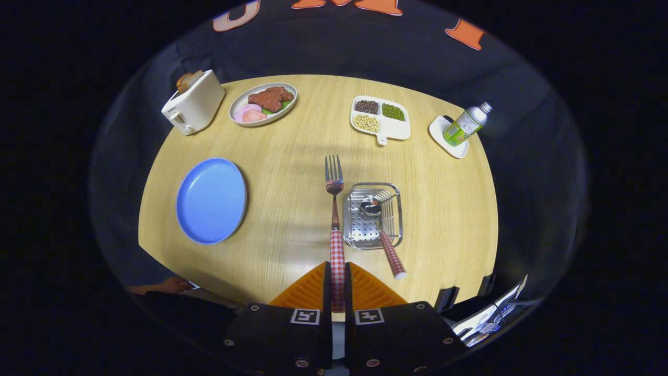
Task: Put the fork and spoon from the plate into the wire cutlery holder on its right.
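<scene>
Claw is clamped on the checked handle of the fork, both orange fingers pressing it; tines point to 12 o'clock above the wooden surface. At 1 o'clock of the fingertips sits the wire cutlery holder, just right of the fork, with the spoon in it, handle leaning out toward 5 o'clock. The blue plate lies at 10 o'clock.

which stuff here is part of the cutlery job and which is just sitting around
Part of the job: fork gripped in the claw; spoon already in the wire cutlery holder; blue plate.

Just lying about: toaster, meat dish, divided bean tray, bottle on its white coaster.
</scene>
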